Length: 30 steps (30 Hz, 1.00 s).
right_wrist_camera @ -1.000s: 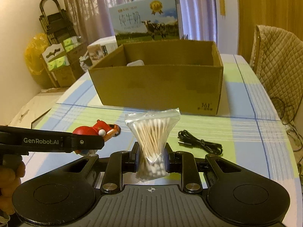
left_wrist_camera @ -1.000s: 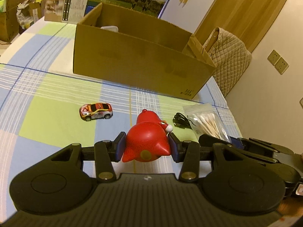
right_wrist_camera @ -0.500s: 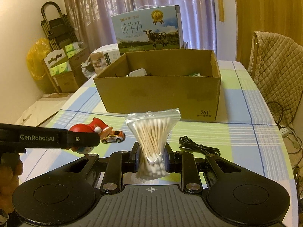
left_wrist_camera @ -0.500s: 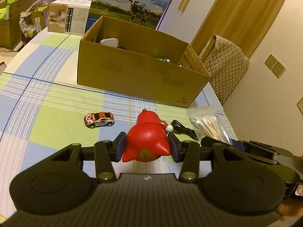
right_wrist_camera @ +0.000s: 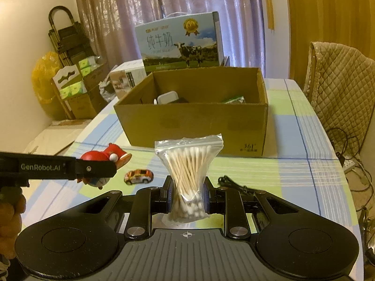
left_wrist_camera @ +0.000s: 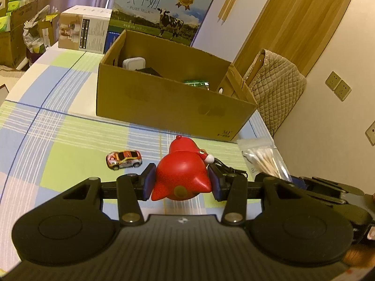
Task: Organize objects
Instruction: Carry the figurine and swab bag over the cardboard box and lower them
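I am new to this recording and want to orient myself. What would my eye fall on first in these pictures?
First, the two held things: the left tool clamps a bright red toy figure, and the right tool pinches a clear bag of cotton swabs. Beyond them an open cardboard box stands on the checked tablecloth, already holding a few items, while a small toy car lies in front of it.

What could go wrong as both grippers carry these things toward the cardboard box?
The red toy is round and smooth, pinched only at its sides by the left gripper, so it might slip. The bag of cotton swabs is squeezed at its waist by the right gripper and could slide. Both could collide over the box.
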Each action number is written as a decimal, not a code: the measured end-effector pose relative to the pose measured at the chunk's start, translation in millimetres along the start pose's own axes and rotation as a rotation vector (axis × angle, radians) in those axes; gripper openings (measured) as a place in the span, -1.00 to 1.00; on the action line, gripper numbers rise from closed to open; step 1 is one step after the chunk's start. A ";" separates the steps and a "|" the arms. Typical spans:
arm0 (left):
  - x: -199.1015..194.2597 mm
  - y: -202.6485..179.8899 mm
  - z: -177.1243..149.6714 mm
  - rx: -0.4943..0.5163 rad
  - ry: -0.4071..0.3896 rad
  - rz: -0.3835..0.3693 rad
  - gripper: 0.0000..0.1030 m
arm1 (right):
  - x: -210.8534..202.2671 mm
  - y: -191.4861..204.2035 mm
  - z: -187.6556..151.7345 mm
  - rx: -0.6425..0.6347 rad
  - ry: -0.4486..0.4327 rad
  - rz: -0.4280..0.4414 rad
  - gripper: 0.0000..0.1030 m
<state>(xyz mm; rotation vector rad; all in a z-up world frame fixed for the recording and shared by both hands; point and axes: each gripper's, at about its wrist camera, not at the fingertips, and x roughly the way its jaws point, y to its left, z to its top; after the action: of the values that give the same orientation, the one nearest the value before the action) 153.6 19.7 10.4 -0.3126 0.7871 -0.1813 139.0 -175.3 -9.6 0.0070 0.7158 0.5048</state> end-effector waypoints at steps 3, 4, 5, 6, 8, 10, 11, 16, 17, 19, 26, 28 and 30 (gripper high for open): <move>-0.5 1.8 8.1 -0.002 -0.008 -0.002 -0.19 | 0.1 -1.6 12.2 -0.006 -0.008 0.000 -0.59; -0.4 2.2 11.5 -0.001 -0.011 -0.002 -0.19 | 0.5 -2.2 17.4 -0.008 -0.009 -0.001 -0.59; -0.1 3.0 15.9 -0.001 -0.015 -0.005 -0.19 | 0.9 -3.1 21.8 -0.011 -0.010 0.000 -0.59; 0.0 3.9 19.6 -0.004 -0.018 -0.010 -0.19 | 1.7 -3.5 26.5 -0.013 -0.011 0.000 -0.59; -0.1 4.2 28.7 0.004 -0.025 -0.013 -0.19 | 3.7 -5.2 35.8 -0.016 -0.013 0.003 -0.59; 0.3 4.1 38.0 0.019 -0.032 -0.010 -0.19 | 5.7 -7.1 46.3 -0.020 -0.017 0.005 -0.59; 1.0 3.9 43.5 0.026 -0.035 -0.010 -0.19 | 6.7 -8.2 51.0 -0.023 -0.018 0.005 -0.59; 5.5 2.2 72.0 0.063 -0.052 -0.008 -0.19 | 15.0 -14.6 75.6 -0.049 -0.030 -0.003 -0.59; 6.9 1.0 78.7 0.073 -0.056 -0.008 -0.19 | 17.0 -15.8 80.7 -0.054 -0.032 -0.004 -0.59; 10.2 0.1 89.2 0.082 -0.062 -0.011 -0.19 | 21.5 -19.1 90.4 -0.065 -0.039 -0.011 -0.59; 30.9 -1.1 129.8 0.092 -0.057 -0.031 -0.19 | 45.5 -33.3 121.0 -0.081 -0.026 -0.016 -0.59; 37.3 -0.1 138.4 0.097 -0.055 -0.029 -0.19 | 53.2 -37.8 131.2 -0.077 -0.021 -0.012 -0.59; 44.9 1.1 147.4 0.099 -0.048 -0.023 -0.19 | 60.7 -41.8 140.0 -0.071 -0.015 -0.012 -0.59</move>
<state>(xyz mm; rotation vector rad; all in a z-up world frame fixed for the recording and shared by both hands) 290.8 39.1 77.9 -0.2314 0.7248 -0.2328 284.5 -162.2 51.4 -0.0600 0.6823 0.5180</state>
